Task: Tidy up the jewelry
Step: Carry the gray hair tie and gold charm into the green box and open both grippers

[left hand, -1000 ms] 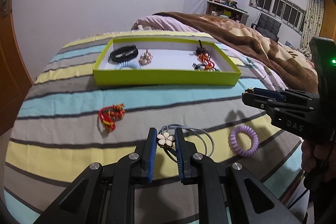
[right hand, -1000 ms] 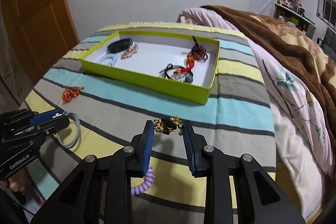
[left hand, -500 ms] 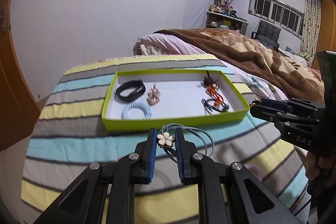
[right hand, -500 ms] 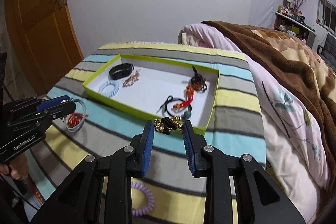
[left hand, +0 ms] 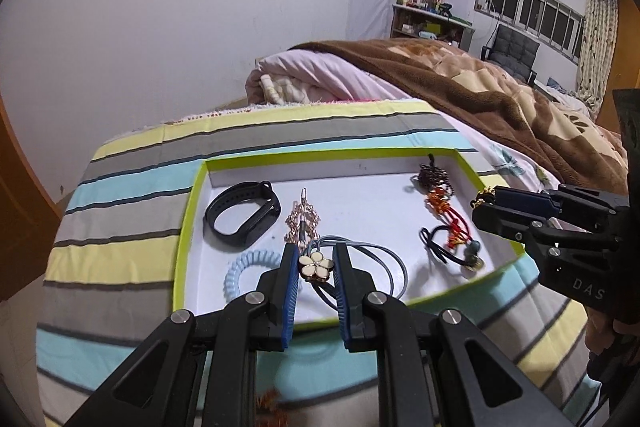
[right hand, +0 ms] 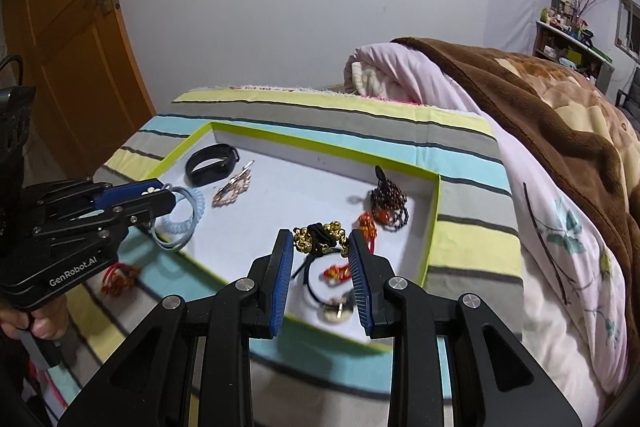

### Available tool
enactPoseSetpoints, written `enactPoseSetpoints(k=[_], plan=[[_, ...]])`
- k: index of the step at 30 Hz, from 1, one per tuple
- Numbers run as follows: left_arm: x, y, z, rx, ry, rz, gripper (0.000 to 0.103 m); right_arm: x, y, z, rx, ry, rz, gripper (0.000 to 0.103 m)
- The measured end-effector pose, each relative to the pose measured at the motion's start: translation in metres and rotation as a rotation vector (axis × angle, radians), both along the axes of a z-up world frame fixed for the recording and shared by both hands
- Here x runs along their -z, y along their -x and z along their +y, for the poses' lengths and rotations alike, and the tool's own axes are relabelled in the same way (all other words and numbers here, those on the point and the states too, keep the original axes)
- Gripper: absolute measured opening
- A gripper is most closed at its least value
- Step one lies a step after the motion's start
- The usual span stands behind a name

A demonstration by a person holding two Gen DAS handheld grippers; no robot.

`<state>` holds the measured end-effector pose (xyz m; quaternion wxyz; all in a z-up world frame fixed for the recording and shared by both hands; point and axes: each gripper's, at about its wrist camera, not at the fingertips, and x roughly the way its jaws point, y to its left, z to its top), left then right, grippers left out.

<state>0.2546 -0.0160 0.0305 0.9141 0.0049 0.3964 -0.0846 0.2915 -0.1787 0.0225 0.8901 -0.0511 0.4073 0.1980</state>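
Note:
A lime-green tray [left hand: 188, 215] with a white floor lies on the striped bed; it also shows in the right wrist view [right hand: 434, 223]. My left gripper [left hand: 316, 265] is shut on a grey hair tie with a cream flower [left hand: 316, 265] and holds it above the tray's near part. My right gripper [right hand: 320, 241] is shut on a black hair tie with gold beads [right hand: 320, 237] above the tray's right part. In the tray lie a black wristband [left hand: 242, 213], a pale blue coil tie [left hand: 244, 269], a rose-gold clip [left hand: 302, 221], a dark bead bracelet [left hand: 434, 179] and a red knotted cord [left hand: 448, 215].
A red and yellow cord bracelet [right hand: 118, 275] lies on the striped cover left of the tray. A brown blanket [left hand: 500, 107] and pink quilt [right hand: 404, 75] are heaped to the right and behind. An orange door [right hand: 68, 39] stands at left.
Both grippers have moved forward from the near bed cover to above the tray, each still holding its hair tie. The purple coil tie has dropped out of view.

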Motion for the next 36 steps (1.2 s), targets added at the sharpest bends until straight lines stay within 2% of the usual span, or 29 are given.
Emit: enactPoseSetpoints(k=[11,20,23,27,36], plan=[[0.032,-0.035,-0.006,0.035,-0.012,0.09,0.017,0.031,-0.042,0.015,-0.012,0.028,0.076,0.029],[0.043,-0.042,-0.01,0.057,-0.034,0.109,0.017,0.048,-0.057,0.017,-0.013,0.037,0.122,0.03],[0.043,-0.041,-0.013,0.07,-0.034,0.113,0.017,0.047,-0.056,0.017,-0.015,0.043,0.119,0.03],[0.038,-0.036,-0.014,0.078,-0.03,0.099,0.017,0.04,-0.05,0.015,-0.019,0.031,0.099,0.037],[0.018,-0.017,-0.005,0.061,0.03,0.068,0.018,0.012,-0.023,0.008,-0.02,0.009,0.038,0.037]])
